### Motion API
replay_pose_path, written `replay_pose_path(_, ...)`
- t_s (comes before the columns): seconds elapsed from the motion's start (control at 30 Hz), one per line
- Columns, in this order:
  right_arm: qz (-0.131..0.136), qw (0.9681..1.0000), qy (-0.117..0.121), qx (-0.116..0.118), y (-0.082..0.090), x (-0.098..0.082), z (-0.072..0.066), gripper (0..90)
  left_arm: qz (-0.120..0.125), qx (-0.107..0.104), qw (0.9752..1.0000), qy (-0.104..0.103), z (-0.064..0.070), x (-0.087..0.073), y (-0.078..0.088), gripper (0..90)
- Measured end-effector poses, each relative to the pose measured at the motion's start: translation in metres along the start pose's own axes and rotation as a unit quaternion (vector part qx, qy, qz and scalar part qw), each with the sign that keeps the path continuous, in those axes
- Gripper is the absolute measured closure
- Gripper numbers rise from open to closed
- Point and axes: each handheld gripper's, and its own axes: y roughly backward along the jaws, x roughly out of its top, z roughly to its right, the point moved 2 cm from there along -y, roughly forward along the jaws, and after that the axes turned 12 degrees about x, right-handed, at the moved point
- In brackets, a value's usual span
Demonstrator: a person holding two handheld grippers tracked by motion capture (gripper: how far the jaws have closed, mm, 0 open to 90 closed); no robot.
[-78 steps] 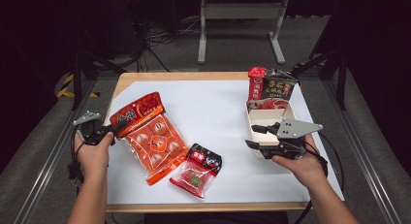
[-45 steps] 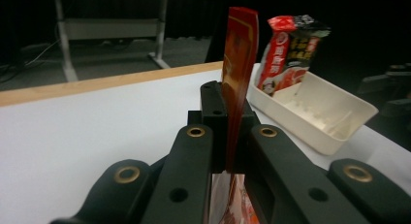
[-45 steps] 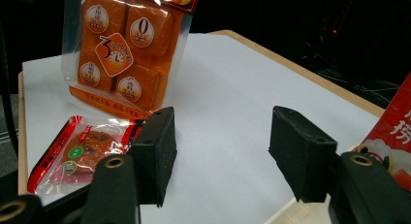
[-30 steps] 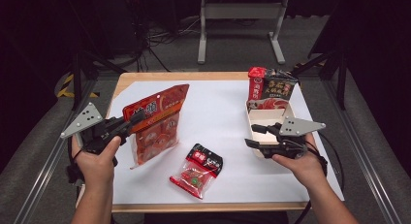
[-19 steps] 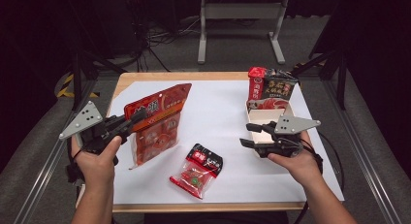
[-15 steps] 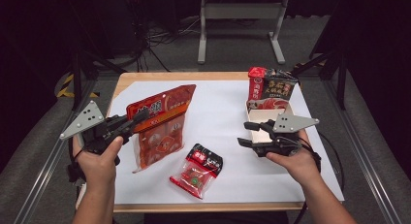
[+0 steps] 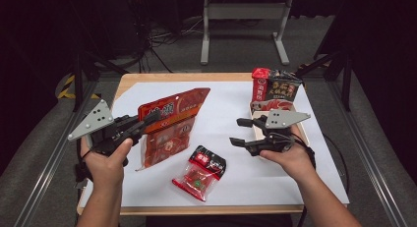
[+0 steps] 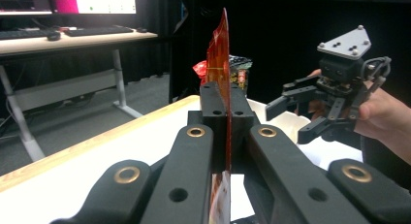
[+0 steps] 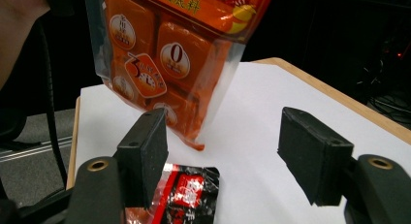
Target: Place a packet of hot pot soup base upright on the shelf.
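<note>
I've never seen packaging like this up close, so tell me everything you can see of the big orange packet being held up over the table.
The large orange plastic packet is a flat glossy pouch with a red-orange printed header and a clear lower part showing orange wrapped blocks inside. It hangs lifted off the white sheet, its header edge pinched between the shut jaws of the left hand-held gripper, its lower corner pointing down toward the table. Nothing else touches it; the right hand-held gripper faces it with open jaws, apart from it.
</note>
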Motion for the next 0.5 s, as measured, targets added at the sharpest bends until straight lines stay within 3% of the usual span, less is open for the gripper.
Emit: replay_pose_path(0.5, -0.003, 0.9991, 0.006, 0.041, -0.037, 0.012, 0.005, 31.4, 0.000, -0.027, 0.9995, -0.013, 0.014, 0.005, -0.009, 90.0)
